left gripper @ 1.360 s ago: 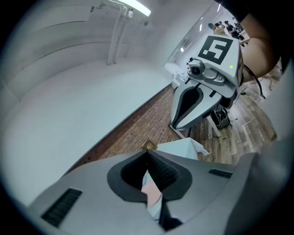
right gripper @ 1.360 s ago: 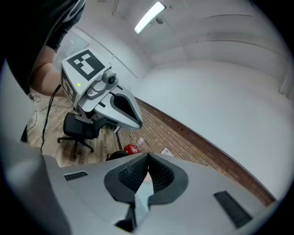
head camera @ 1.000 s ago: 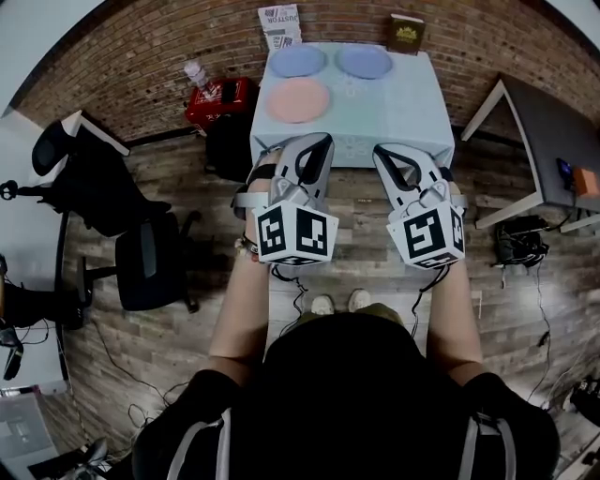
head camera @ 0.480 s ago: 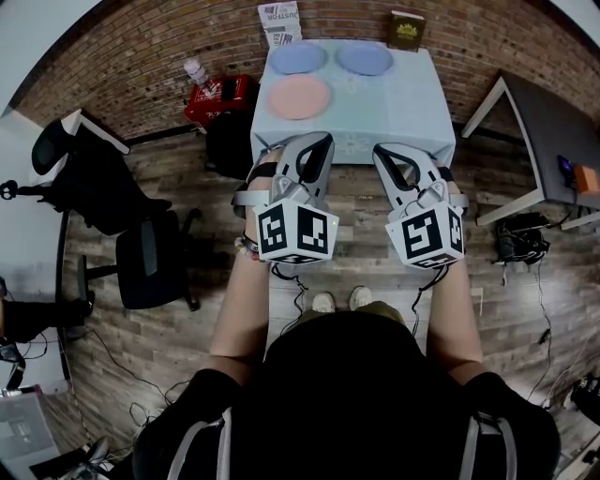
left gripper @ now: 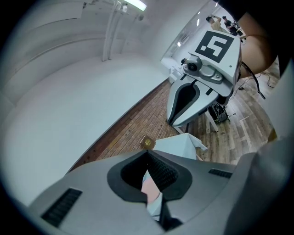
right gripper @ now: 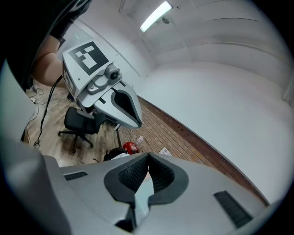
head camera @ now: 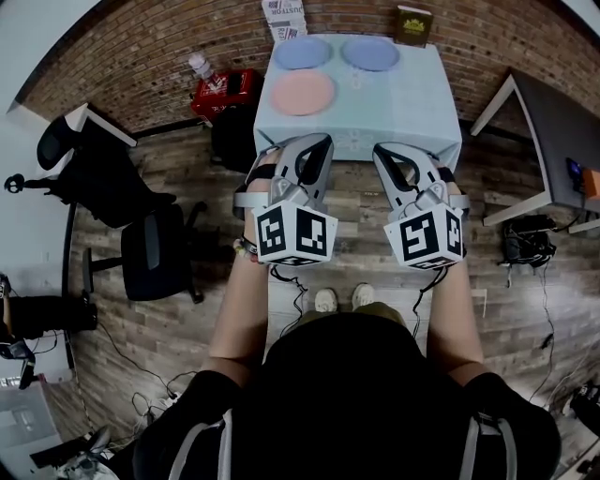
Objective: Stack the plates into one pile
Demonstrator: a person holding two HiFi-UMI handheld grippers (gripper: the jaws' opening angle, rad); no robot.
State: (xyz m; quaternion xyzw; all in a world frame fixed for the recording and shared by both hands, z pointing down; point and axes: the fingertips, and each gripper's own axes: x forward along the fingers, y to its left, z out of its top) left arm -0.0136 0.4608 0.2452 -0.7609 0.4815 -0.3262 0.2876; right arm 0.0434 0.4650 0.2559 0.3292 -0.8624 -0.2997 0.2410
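On the table (head camera: 403, 103), along its far edge, two blue plates lie side by side: the left blue plate (head camera: 302, 52) by the far left corner, and the right blue plate (head camera: 370, 52) further toward the far right corner. The pink plate (head camera: 303, 94) lies singly by the left edge, just nearer you than the left blue plate. A brown book (head camera: 412, 25) is at the far right corner. You hold both grippers short of the near edge, over the wooden floor (head camera: 525, 319). Your left gripper (head camera: 322, 141) has its jaws pressed together with nothing between them. Your right gripper (head camera: 382, 150) is likewise closed and empty.
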